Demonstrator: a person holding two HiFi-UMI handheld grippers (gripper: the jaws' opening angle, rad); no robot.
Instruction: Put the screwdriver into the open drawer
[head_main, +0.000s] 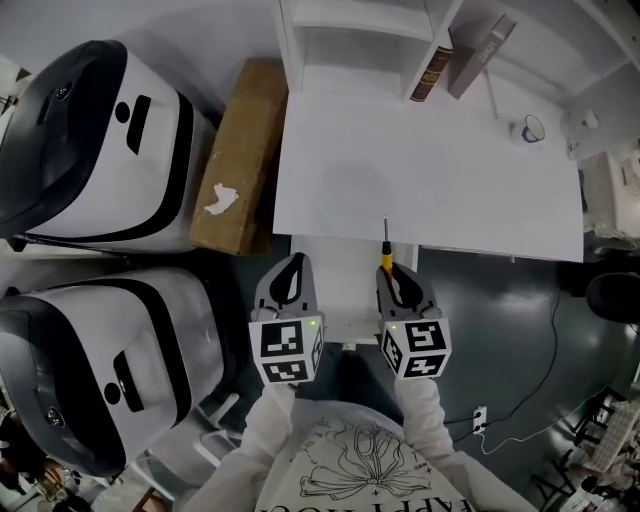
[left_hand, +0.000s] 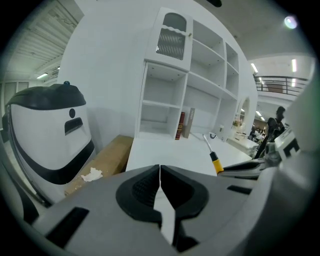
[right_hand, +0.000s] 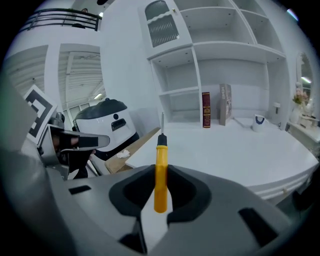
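My right gripper (head_main: 398, 278) (right_hand: 161, 172) is shut on a screwdriver (head_main: 385, 256) (right_hand: 160, 150). Its yellow handle sits between the jaws and the thin metal shaft points ahead over the edge of the white desk (head_main: 430, 160). To its left my left gripper (head_main: 292, 276) (left_hand: 160, 172) is shut with nothing in it. The left gripper view shows the screwdriver (left_hand: 215, 162) off to the right. Both grippers hover side by side over the open white drawer (head_main: 345, 322), which juts out from under the desk's front edge.
Two large white-and-black machines (head_main: 95, 150) (head_main: 100, 370) stand at the left. Between them and the desk lies a brown cardboard box (head_main: 240, 155). On the shelf unit at the desk's back lean books (head_main: 432, 70). A cup (head_main: 532, 128) sits at the far right.
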